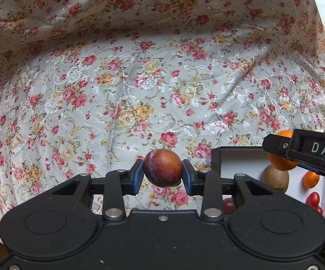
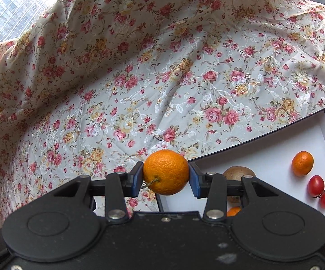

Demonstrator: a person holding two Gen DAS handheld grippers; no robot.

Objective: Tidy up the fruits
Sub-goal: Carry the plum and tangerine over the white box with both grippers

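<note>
Two claws aloft, left claw (image 1: 163, 175) clamping plum (image 1: 163, 167), right claw (image 2: 165, 181) clamping orange (image 2: 165, 172)

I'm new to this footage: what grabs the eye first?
A plum is clamped in the left gripper and an orange in the right gripper, both above the floral cloth. At right, a white box holds a kiwi, tomatoes and a small orange.
</note>
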